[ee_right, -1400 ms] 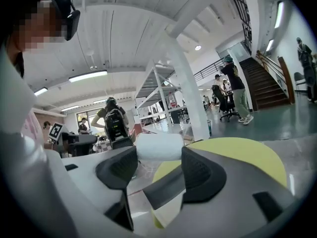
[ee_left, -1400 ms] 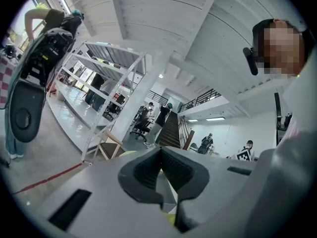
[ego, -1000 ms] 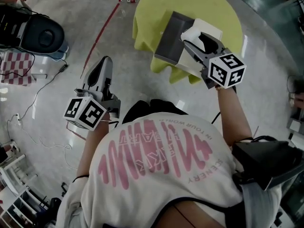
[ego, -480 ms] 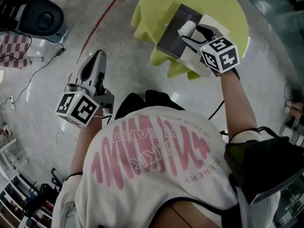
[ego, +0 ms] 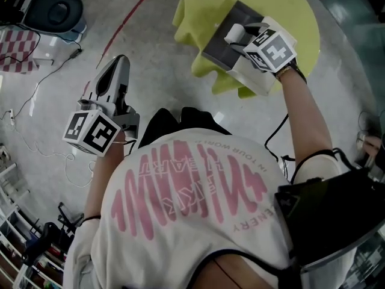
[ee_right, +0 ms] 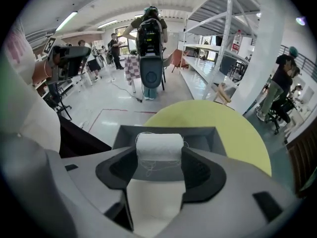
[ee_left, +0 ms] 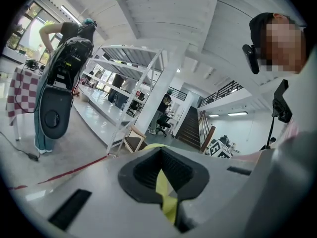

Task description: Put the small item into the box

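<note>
My right gripper (ego: pixel 239 34) is shut on a small white roll (ego: pixel 234 33) with loose threads. It holds the roll over the open grey box (ego: pixel 218 46), which sits on a round table with a yellow-green cloth (ego: pixel 289 5). In the right gripper view the roll (ee_right: pixel 159 147) stands between the jaws, with the box's wall (ee_right: pixel 127 135) just behind it. My left gripper (ego: pixel 114 72) hangs over the floor left of the table, far from the box. Its jaws are shut with nothing in them; only a thin slit of yellow shows between them (ee_left: pixel 166 192).
A white flat piece (ego: pixel 255 79) lies under the box's near end. On the floor at the left are a black device (ego: pixel 53 8), a checkered cloth (ego: pixel 18 58), cables and a red line (ego: pixel 129 17). White shelving (ee_left: pixel 124 90) and people stand farther off.
My right gripper has carried the roll forward, from the box's near right edge to over its inside. The left gripper has stayed roughly where it was.
</note>
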### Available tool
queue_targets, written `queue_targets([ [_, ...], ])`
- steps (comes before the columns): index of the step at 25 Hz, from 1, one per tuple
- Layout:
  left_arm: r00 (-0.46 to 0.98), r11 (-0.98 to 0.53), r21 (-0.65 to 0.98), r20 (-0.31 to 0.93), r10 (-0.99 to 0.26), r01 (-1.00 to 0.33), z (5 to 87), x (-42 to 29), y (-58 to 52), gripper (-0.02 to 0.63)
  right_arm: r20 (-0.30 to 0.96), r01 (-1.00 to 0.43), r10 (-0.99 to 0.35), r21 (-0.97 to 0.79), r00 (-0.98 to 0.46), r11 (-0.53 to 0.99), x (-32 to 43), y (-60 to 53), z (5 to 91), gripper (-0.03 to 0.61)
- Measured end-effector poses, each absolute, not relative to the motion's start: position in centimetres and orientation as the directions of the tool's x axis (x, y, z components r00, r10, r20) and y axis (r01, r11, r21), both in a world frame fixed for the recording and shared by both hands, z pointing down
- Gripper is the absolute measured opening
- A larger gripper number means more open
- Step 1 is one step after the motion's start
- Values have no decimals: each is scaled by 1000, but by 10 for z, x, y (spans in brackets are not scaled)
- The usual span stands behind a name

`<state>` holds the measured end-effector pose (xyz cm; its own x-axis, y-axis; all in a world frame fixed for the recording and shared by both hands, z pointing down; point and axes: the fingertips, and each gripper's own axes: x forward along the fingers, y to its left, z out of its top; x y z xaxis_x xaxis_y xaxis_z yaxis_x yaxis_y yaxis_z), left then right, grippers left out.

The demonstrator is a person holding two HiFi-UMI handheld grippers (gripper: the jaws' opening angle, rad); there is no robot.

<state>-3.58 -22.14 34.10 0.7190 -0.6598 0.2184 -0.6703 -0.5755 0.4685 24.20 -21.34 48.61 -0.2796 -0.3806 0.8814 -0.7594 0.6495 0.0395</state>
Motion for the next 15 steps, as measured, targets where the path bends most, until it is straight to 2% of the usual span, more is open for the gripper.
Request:
queue_targets([
  [8, 691, -548, 469, 213, -691, -693, 342, -55, -219, 8, 948, -726, -227, -5, -221, 688, 236, -217, 514, 276],
  [15, 649, -505, 471, 215, -730, -723, 338, -81, -211, 8, 976, -701, -152, 1, -154, 713, 233, -218, 519, 276],
])
